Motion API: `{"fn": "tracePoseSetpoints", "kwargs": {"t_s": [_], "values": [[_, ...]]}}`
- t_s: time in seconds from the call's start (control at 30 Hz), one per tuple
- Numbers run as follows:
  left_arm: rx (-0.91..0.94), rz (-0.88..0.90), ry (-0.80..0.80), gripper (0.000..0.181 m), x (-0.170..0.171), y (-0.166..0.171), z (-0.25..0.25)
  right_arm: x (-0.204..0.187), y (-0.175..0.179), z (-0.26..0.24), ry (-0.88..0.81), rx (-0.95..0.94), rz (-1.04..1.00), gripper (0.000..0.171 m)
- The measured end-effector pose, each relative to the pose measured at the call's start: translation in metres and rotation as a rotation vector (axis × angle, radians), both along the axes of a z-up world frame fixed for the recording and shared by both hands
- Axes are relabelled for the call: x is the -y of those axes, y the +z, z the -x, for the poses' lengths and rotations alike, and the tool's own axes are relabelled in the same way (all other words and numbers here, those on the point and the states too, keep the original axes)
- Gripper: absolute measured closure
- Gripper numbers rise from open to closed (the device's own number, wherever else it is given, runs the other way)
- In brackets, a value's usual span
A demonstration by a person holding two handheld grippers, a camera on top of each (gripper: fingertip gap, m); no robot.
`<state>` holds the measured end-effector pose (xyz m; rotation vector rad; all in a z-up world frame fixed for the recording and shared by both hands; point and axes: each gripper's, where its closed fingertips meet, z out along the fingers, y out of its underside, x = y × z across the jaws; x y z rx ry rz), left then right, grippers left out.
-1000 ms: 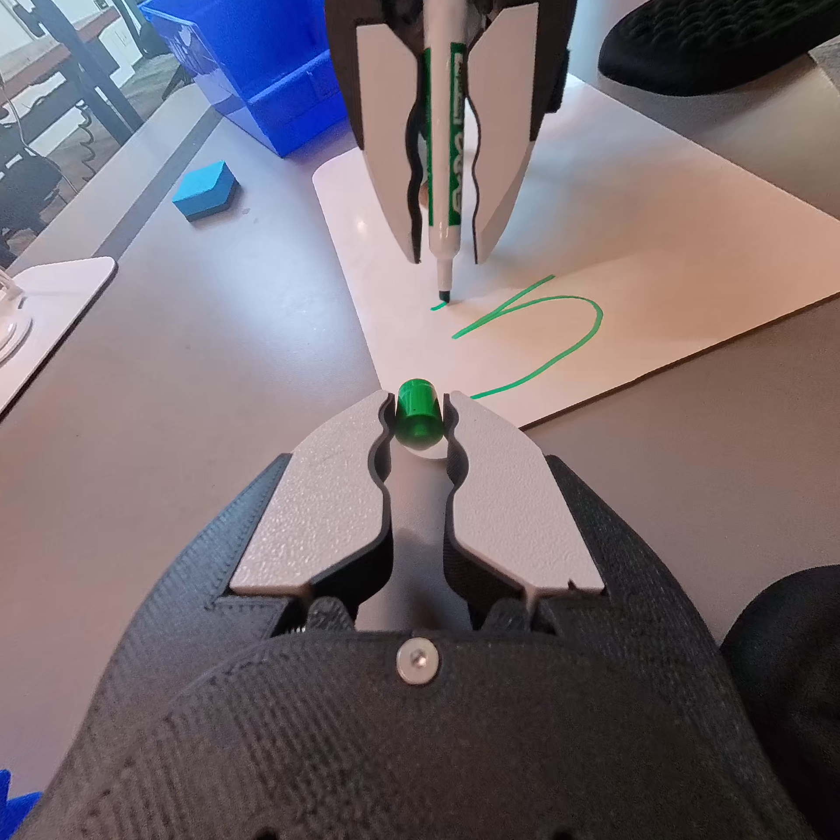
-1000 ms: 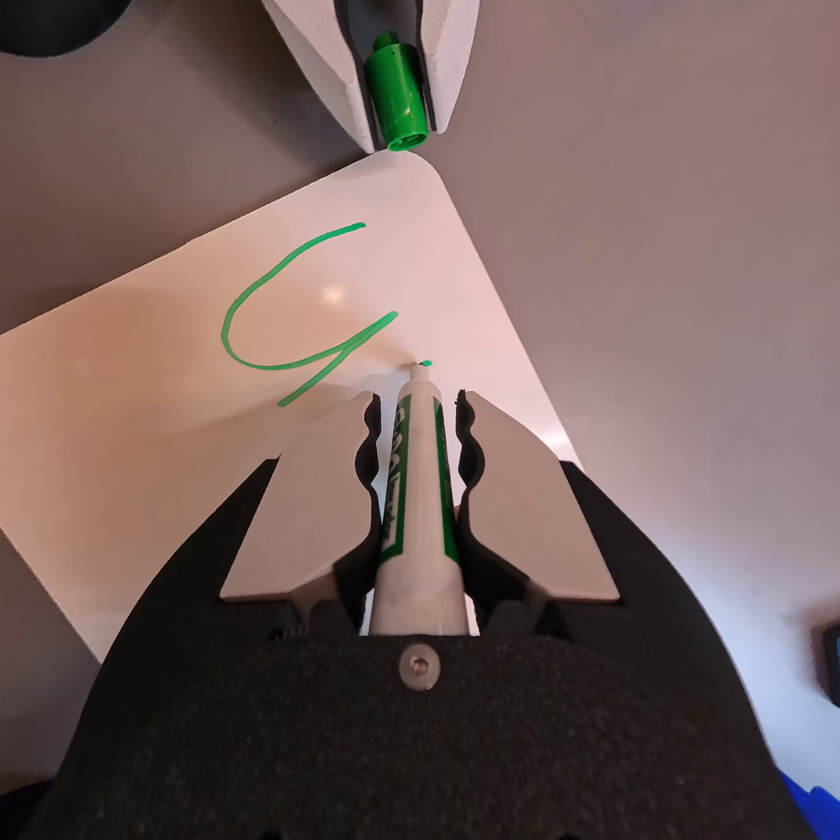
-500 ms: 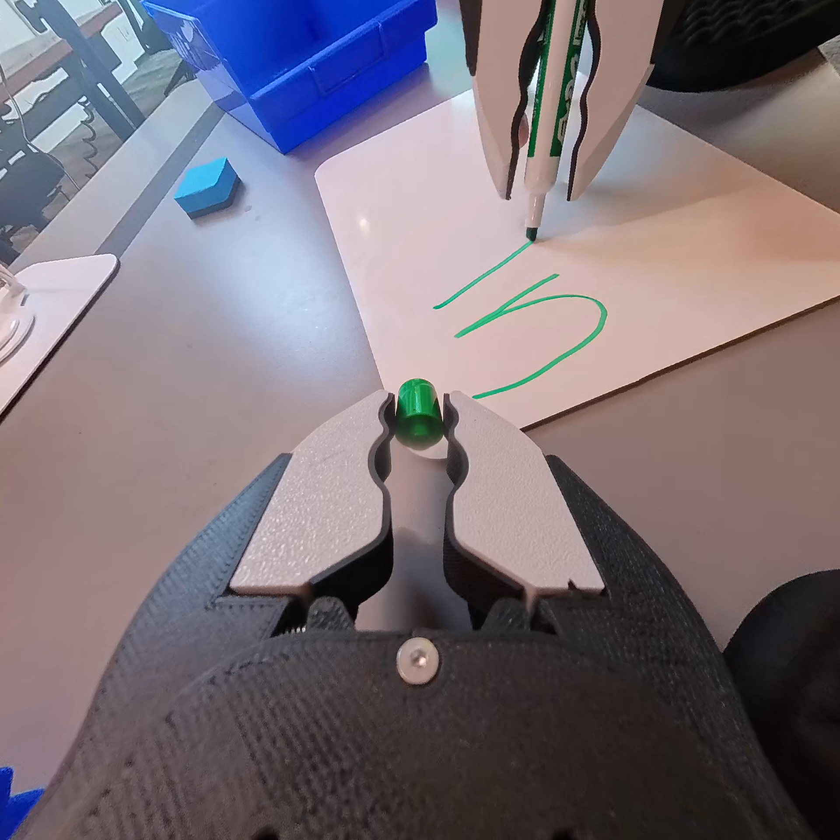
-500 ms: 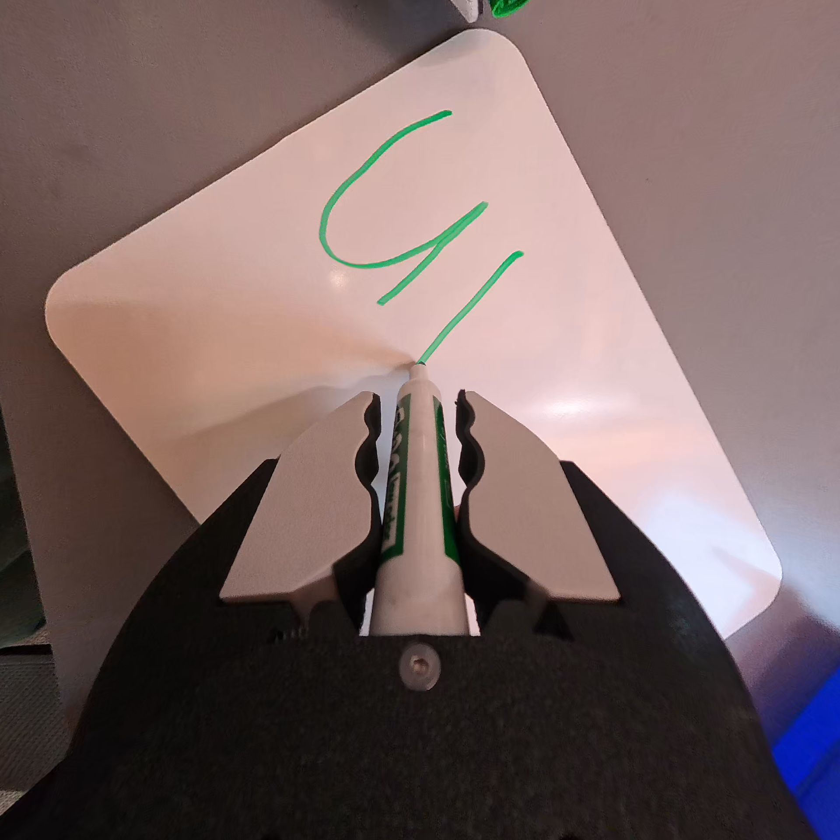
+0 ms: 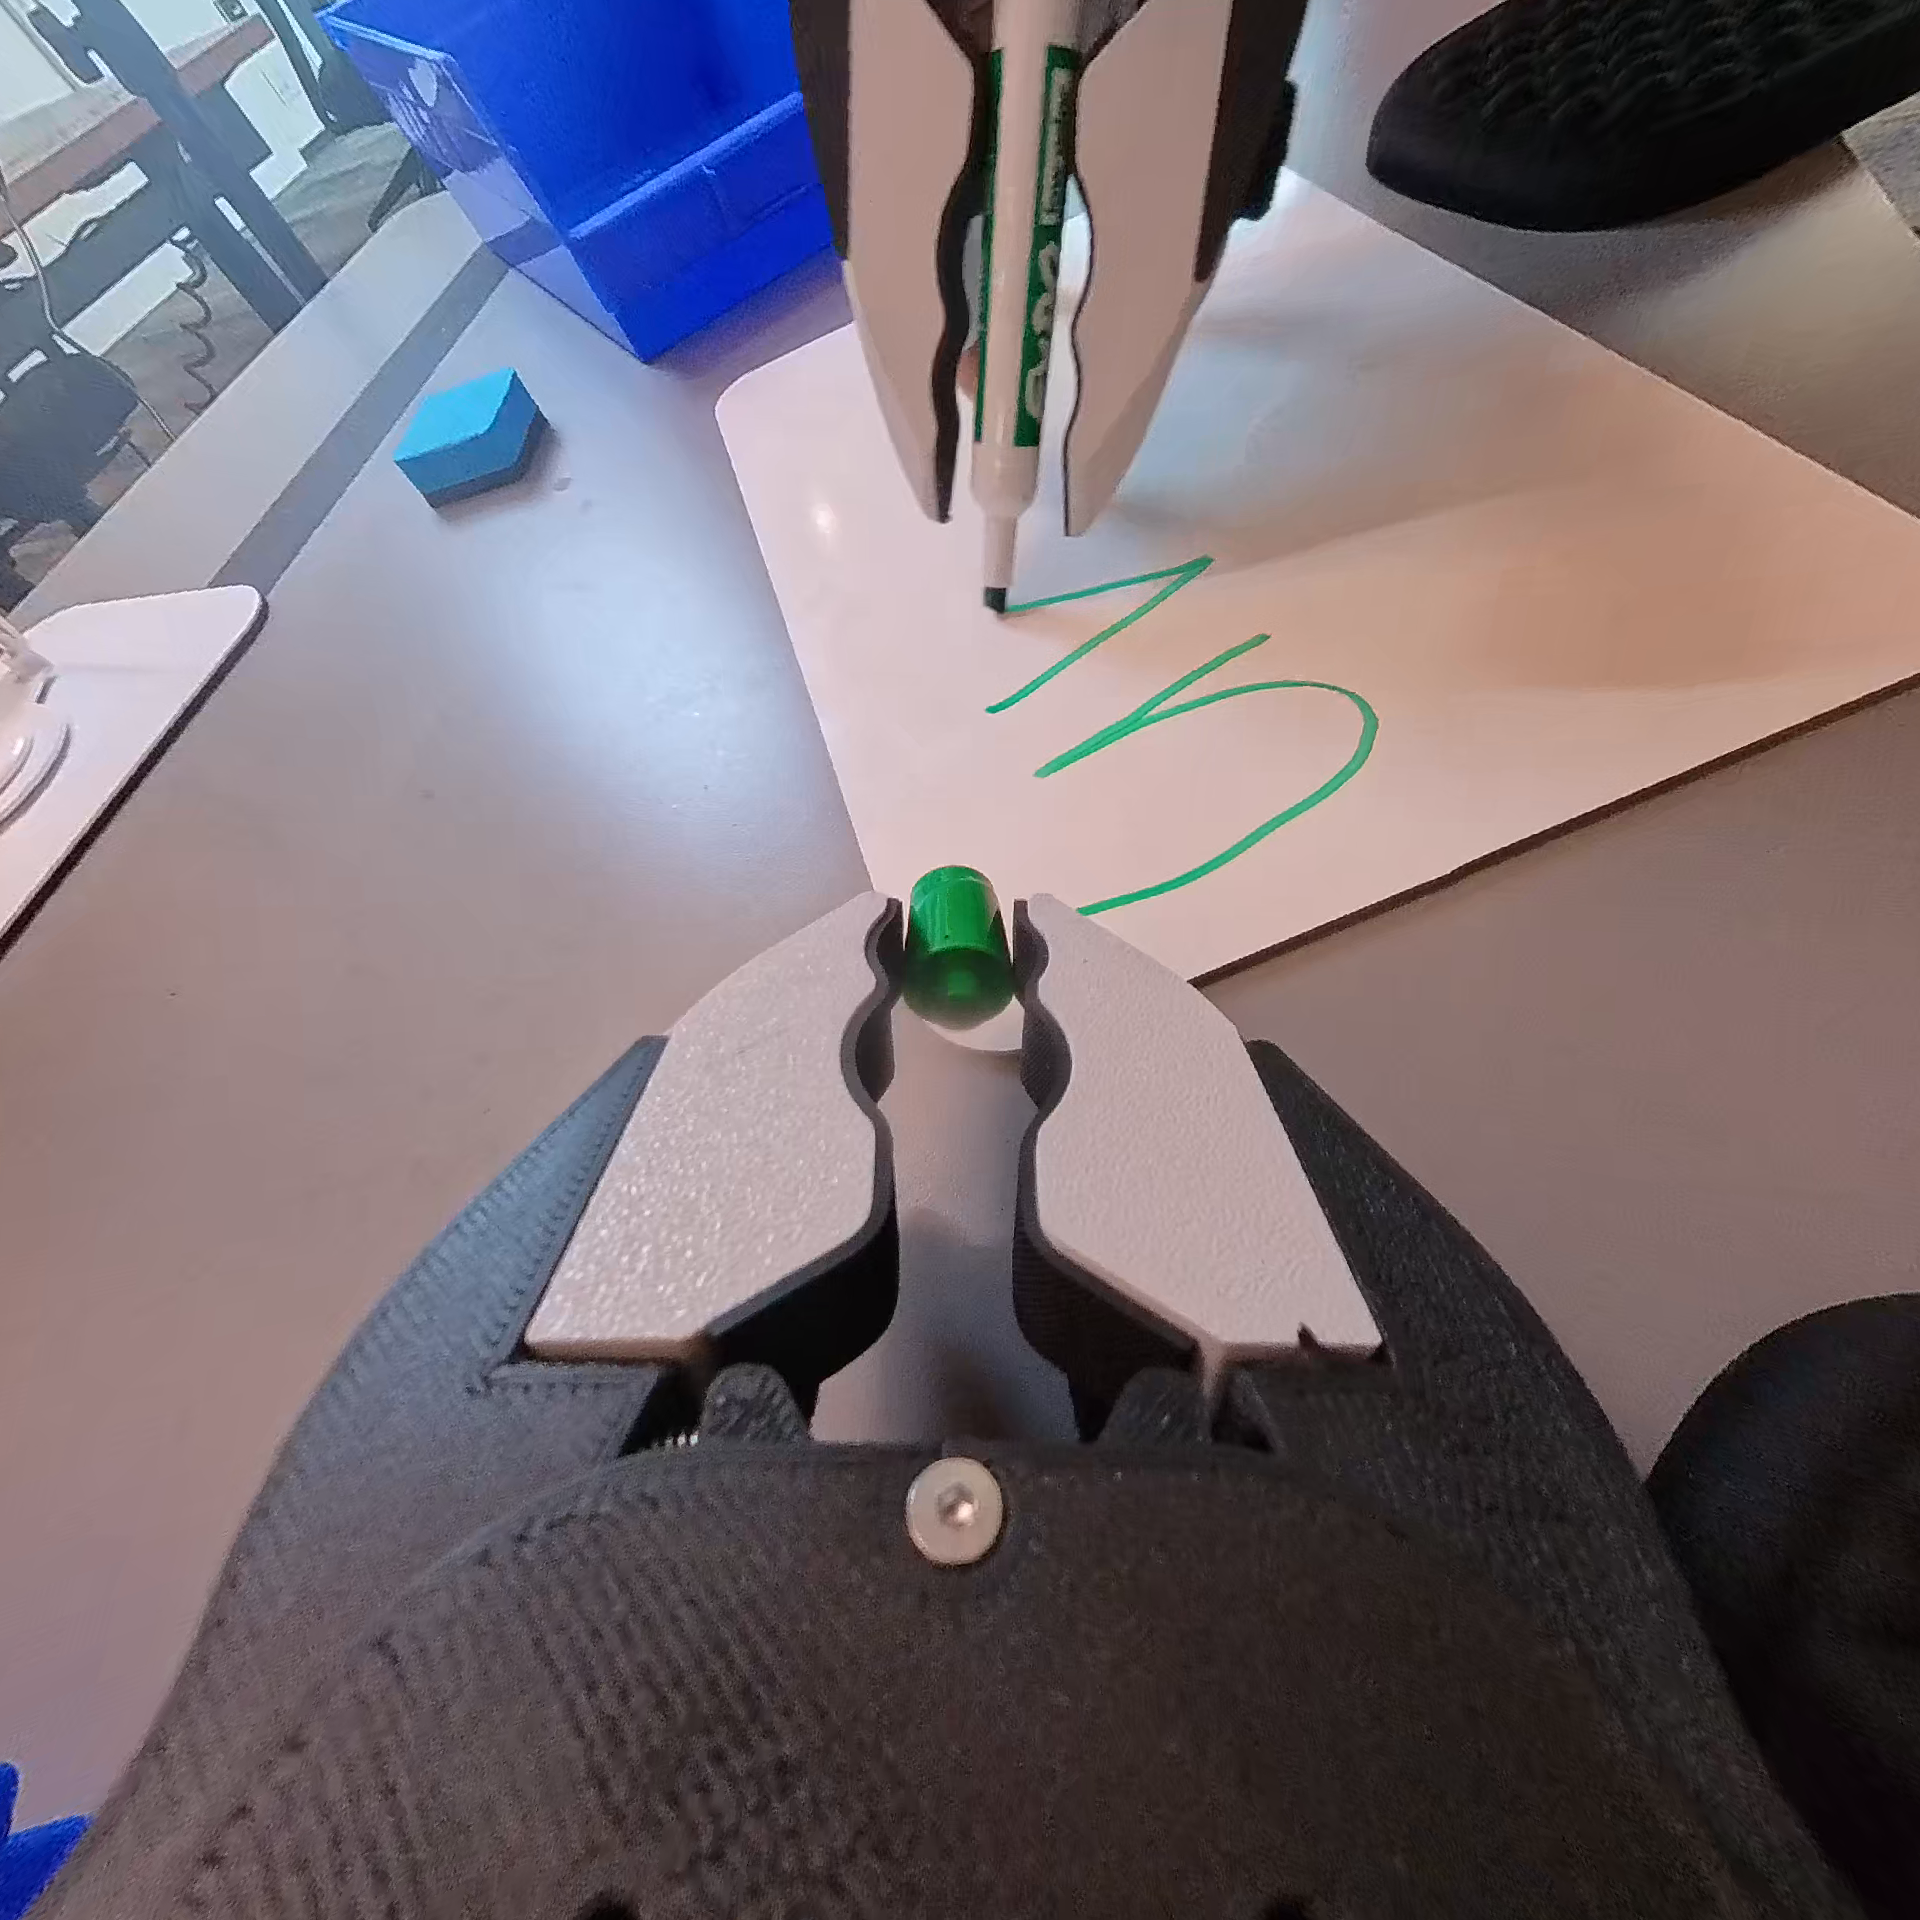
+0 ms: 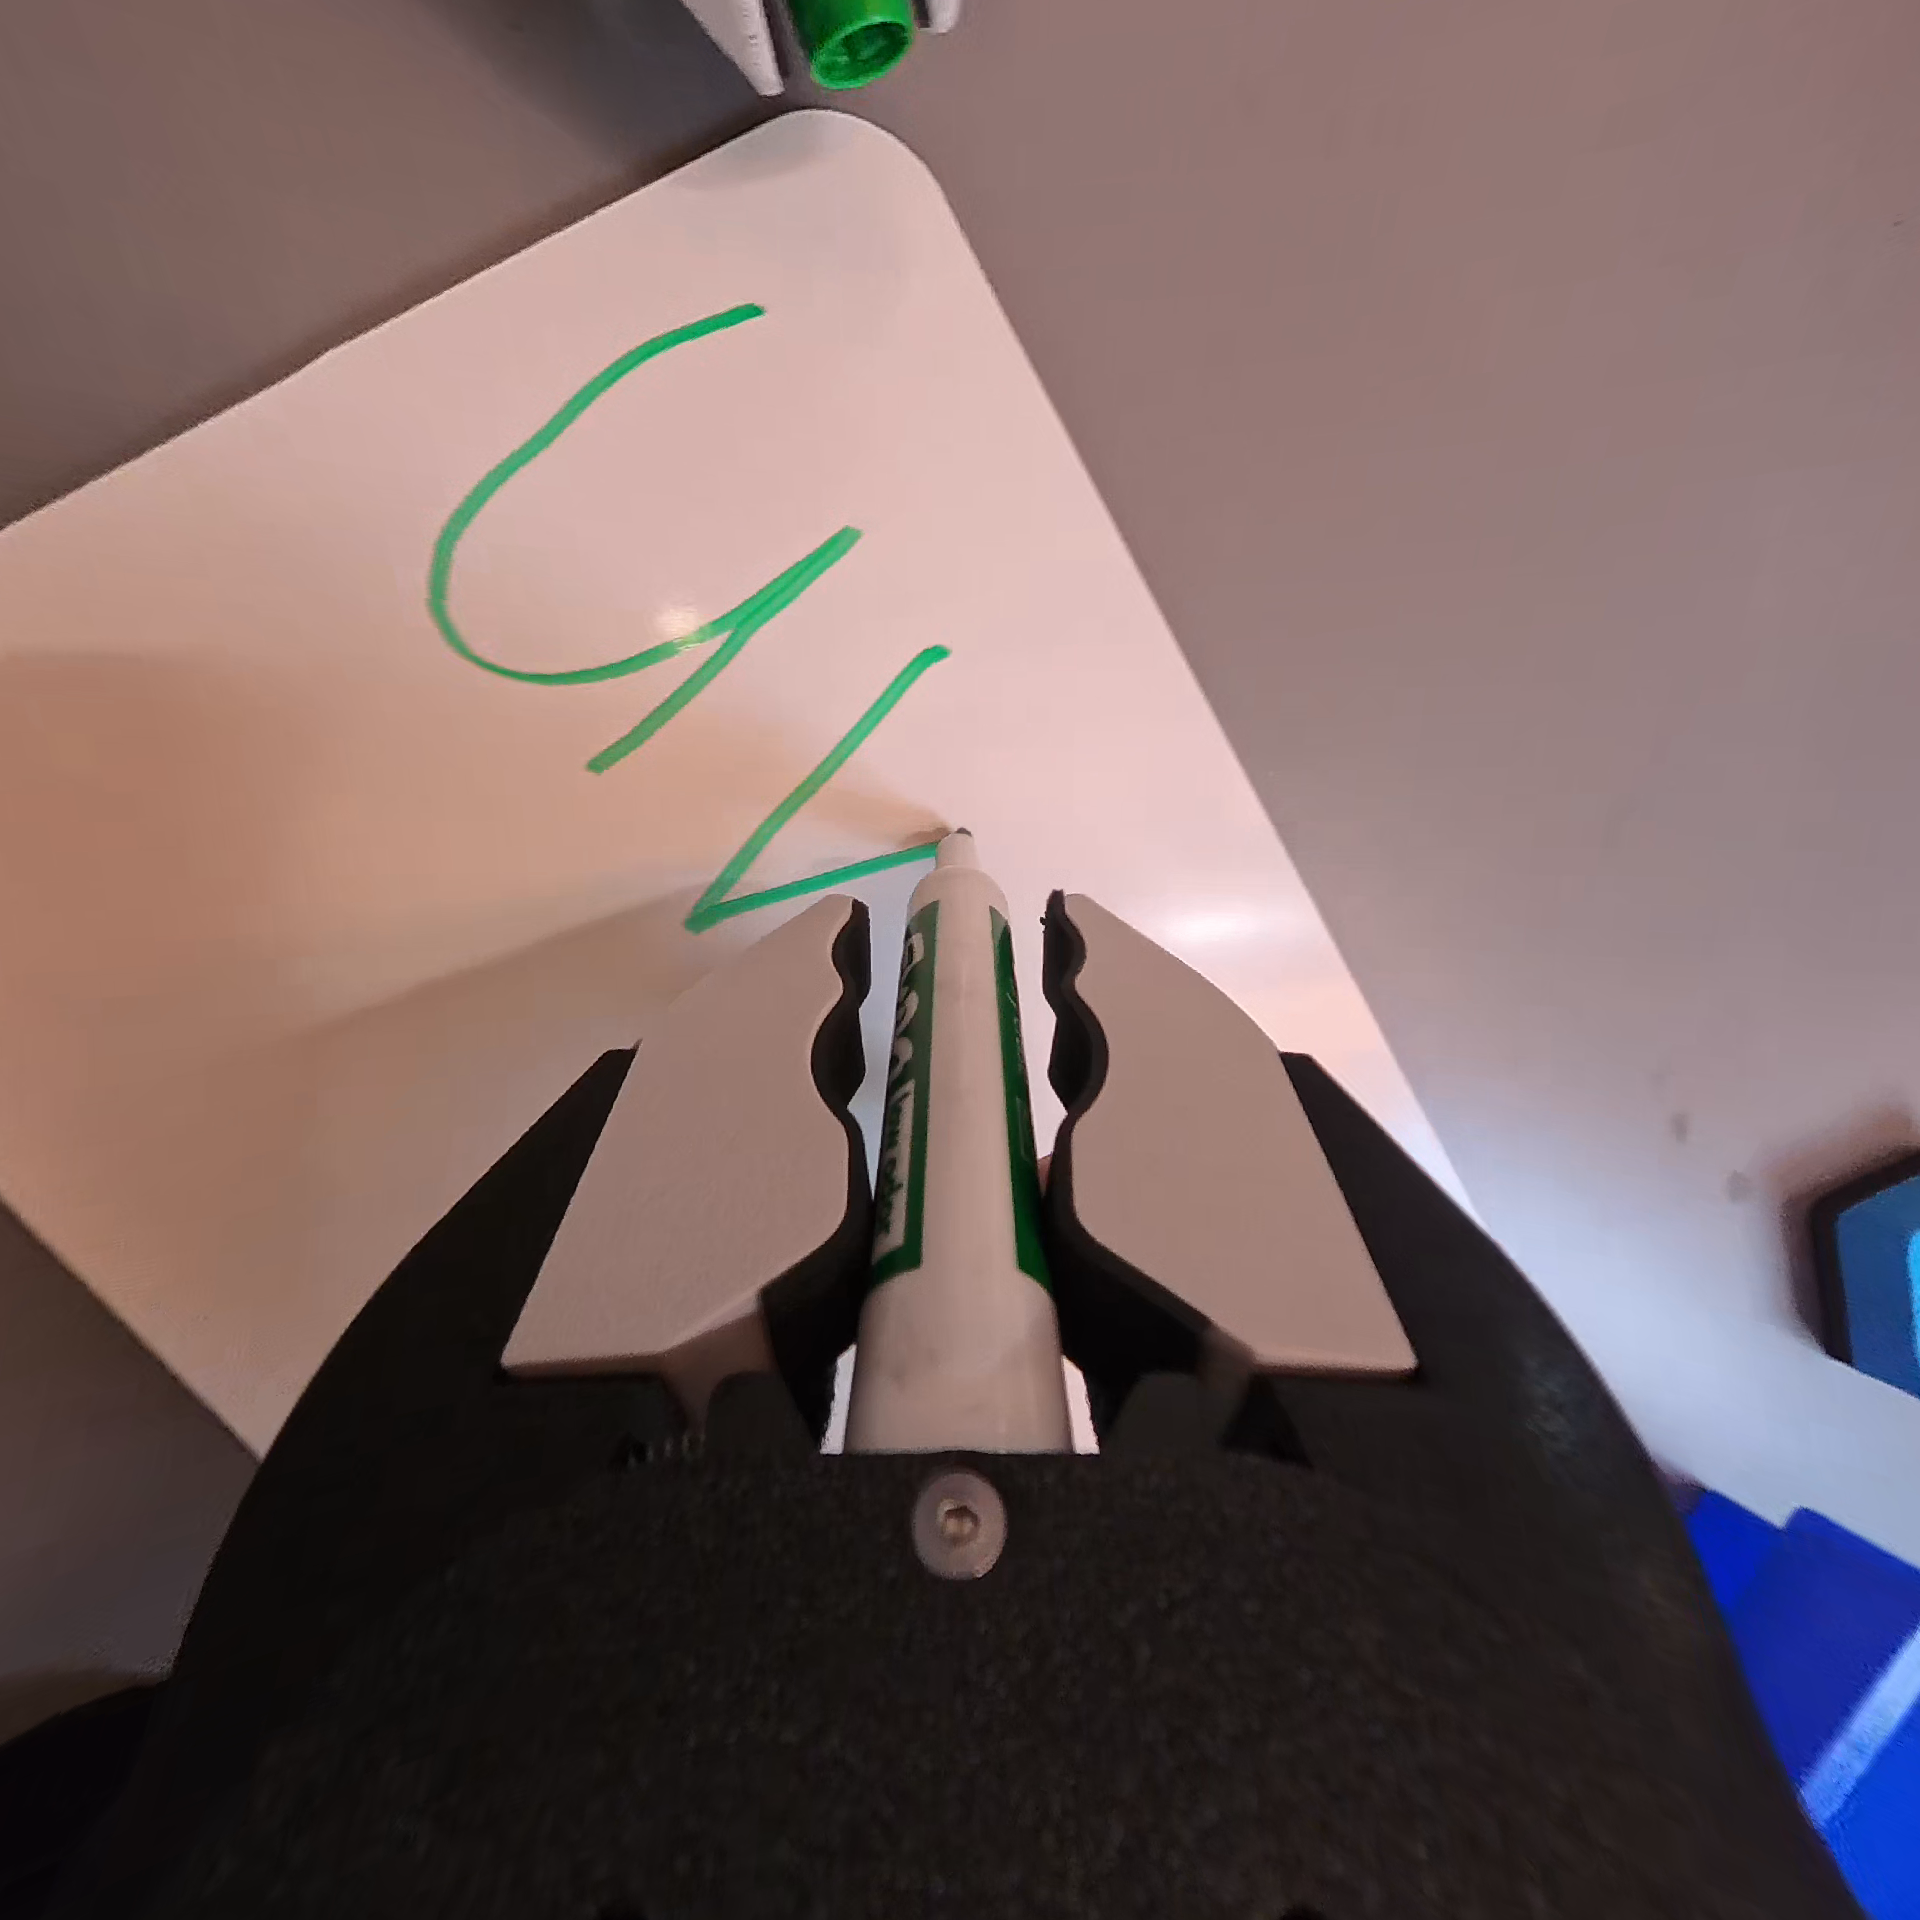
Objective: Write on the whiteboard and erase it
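Right gripper [image 6: 956, 914]: closed on the marker [image 6: 951, 1122], which we see running lengthwise between the two fingers, with the barrel seated in their scalloped notches.
Marker tip: touching the whiteboard [image 6: 260, 935] at the end of a fresh green line [image 6: 810, 888]; we judge the writing step to be under way and the erasing not yet begun.
Marker, handling: we judge it light and stiff, with a smooth round barrel that could roll or slide under writing pressure; the mid-barrel hold in the notches suits it, and pressing hard would risk splaying the tip.
Marker, appearance: white barrel with a green printed band, a narrow white neck and a dark tip.
Left gripper [image 5: 954, 925]: closed on the green cap [image 5: 954, 951], pinched at the very fingertips, just off the near corner of the whiteboard.
Cap, handling: small, hard and glossy; we judge that so shallow a pinch could let it slip.
Whiteboard, position: flat on the grey table [image 5: 468, 831], set at an angle to both views, thin, white, with rounded corners.
Markings: a green looped stroke nearest the left gripper, then a zigzag leading to the tip.
Eraser [image 5: 473, 436]: a blue block with a dark base, on the table well apart from the whiteboard; we would take it by its long sides.
Blue bin [image 5: 644, 187]: beyond the whiteboard's far corner.
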<state>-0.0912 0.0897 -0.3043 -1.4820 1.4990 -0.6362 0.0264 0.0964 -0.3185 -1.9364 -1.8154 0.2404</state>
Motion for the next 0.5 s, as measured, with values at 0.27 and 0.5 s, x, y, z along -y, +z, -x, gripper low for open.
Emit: {"fn": "tracePoseSetpoints", "kwargs": {"t_s": [0.27,0.5], "values": [[0.000,0.002,-0.001,0.161,0.000,0.000,0.000,-0.012,0.002,0.002,0.004,-0.012,0.000,0.138],[-0.001,0.000,0.002,0.161,0.000,0.000,0.000,-0.012,0.013,-0.012,-0.062,-0.061,0.001,0.138]]}}
